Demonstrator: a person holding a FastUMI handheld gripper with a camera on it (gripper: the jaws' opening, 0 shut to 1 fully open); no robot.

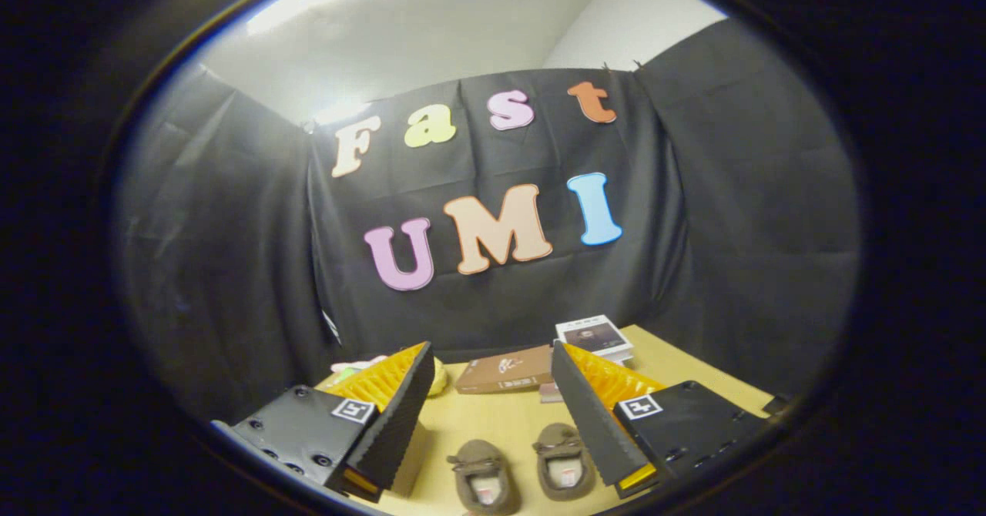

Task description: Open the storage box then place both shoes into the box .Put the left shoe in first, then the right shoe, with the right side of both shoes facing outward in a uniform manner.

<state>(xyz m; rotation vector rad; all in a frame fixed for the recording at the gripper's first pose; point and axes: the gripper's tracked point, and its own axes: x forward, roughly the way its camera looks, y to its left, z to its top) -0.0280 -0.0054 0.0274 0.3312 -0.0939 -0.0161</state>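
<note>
Two small brown fuzzy slipper shoes sit side by side on the light wooden table (pixel 501 423). One brown shoe (pixel 484 476) lies on the left of the pair and the other brown shoe (pixel 565 460) lies on the right, just beside it but not touching. Both shoes point their toes toward the flat brown cardboard storage box (pixel 504 372), which lies shut farther back on the table, well apart from the shoes.

The hand-held gripper (pixel 491 370) hangs above the table with its two fingers spread wide apart. It holds nothing at all. The shoes lie low in the gap between the fingers, and the right finger covers a bit of the right shoe's side. The brown box shows between the two fingertips, beyond the shoes.

Next to the brown box, on its right and a little behind it, rests a white book with a dark picture on its cover (pixel 595 335). On the other side of the brown box, past the left finger, peeks a soft yellow and pink thing (pixel 439 377); I cannot tell what it is. Behind the box hangs the black cloth wall (pixel 732 231).
</note>
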